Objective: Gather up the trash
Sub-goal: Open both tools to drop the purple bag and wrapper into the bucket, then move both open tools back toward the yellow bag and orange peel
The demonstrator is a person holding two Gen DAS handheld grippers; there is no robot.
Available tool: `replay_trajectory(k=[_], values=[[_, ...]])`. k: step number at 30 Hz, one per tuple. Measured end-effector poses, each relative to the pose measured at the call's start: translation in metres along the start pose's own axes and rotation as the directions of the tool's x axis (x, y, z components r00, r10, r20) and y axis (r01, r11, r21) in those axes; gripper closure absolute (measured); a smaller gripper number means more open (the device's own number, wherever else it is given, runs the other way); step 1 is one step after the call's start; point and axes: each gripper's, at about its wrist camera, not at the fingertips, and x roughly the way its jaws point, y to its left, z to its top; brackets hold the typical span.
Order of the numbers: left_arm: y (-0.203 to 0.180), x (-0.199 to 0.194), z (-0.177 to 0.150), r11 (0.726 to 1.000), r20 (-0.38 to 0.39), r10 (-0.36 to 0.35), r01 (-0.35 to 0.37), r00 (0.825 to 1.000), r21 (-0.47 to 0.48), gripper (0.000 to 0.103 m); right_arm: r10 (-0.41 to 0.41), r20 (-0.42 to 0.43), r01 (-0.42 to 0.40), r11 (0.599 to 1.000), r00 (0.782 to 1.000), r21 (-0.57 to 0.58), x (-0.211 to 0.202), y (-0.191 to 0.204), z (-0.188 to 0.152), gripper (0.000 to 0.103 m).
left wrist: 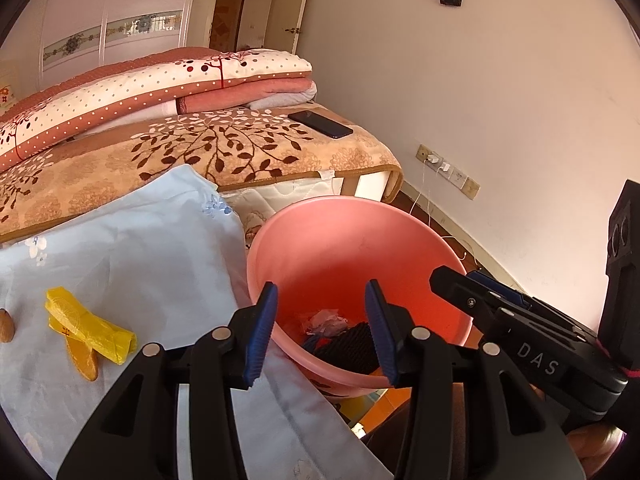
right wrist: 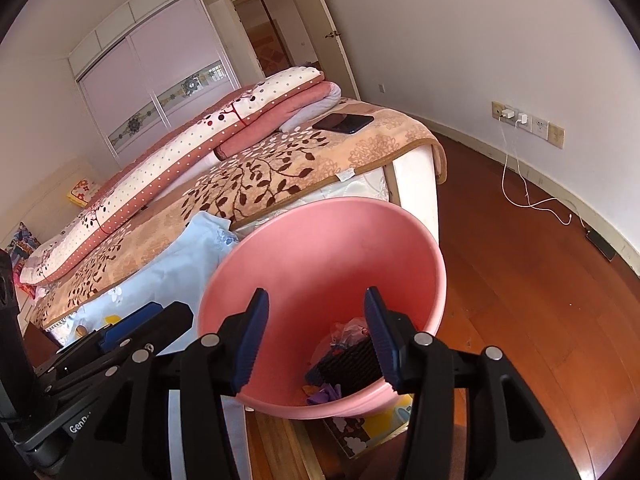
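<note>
A pink trash bin (left wrist: 352,236) stands beside the bed, with crumpled paper, a black item and other scraps (left wrist: 340,332) at its bottom; it also shows in the right wrist view (right wrist: 328,248). My left gripper (left wrist: 322,332) is open and empty above the bin's near rim. My right gripper (right wrist: 314,340) is open and empty over the bin's opening. On the light blue cloth (left wrist: 132,248) lie a crumpled yellow plastic bag (left wrist: 88,328), an orange peel (left wrist: 82,360) under it and a brown nut-like piece (left wrist: 6,326) at the left edge.
A bed with a leaf-patterned blanket (left wrist: 224,148), folded quilts (left wrist: 160,88) and a dark phone (left wrist: 320,124). Wall sockets with white charger cables (right wrist: 520,160) trail onto the wooden floor (right wrist: 520,280). A patterned box (right wrist: 368,428) sits under the bin.
</note>
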Motion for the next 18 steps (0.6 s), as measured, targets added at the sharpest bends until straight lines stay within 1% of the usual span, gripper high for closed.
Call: replay_trajectory(k=[10, 18], values=[[0.024, -0.024, -0.004, 0.998, 0.009, 0.057, -0.056, 0.998, -0.028, 0.057, 0.038, -0.002, -0.038, 0.998, 0.999, -0.045, -0.01, 0.022, -0.006, 0.054], [0.049, -0.054, -0.009, 0.992, 0.054, 0.125, -0.123, 0.991, -0.035, 0.057, 0.086, -0.021, -0.088, 0.989, 0.996, -0.12, -0.011, 0.056, -0.014, 0.054]])
